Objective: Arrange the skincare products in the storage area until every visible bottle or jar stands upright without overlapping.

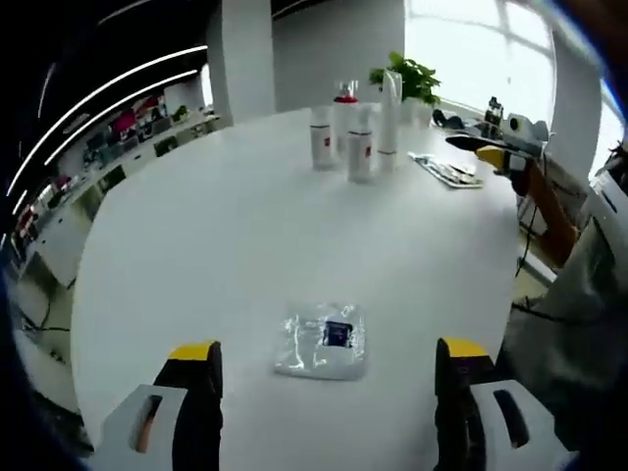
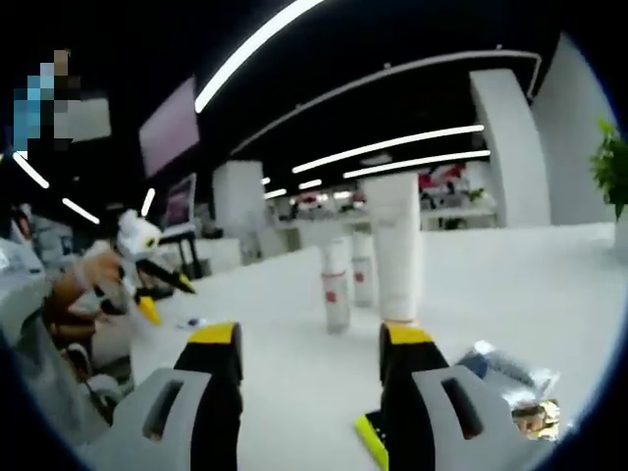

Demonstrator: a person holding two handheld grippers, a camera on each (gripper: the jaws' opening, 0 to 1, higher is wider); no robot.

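Several white skincare bottles stand upright in a cluster at the far side of the white table (image 1: 196,245): a red-banded bottle (image 1: 322,137), a red-capped one (image 1: 345,110), a short bottle (image 1: 360,149) and a tall tube (image 1: 390,110). A clear sachet (image 1: 324,339) with a blue label lies flat just ahead of my left gripper (image 1: 329,388), which is open and holds nothing. My right gripper (image 2: 312,358) is open too, low over the table, facing the tall tube (image 2: 397,245) and two small bottles (image 2: 337,285) (image 2: 363,267) a short way ahead.
A flat packet (image 1: 446,169) lies right of the cluster, beside my right gripper (image 1: 498,155). A potted plant (image 1: 407,78) stands behind the bottles. A crinkled foil packet (image 2: 510,378) lies by the right jaw. The left gripper (image 2: 147,280) comes in from the left.
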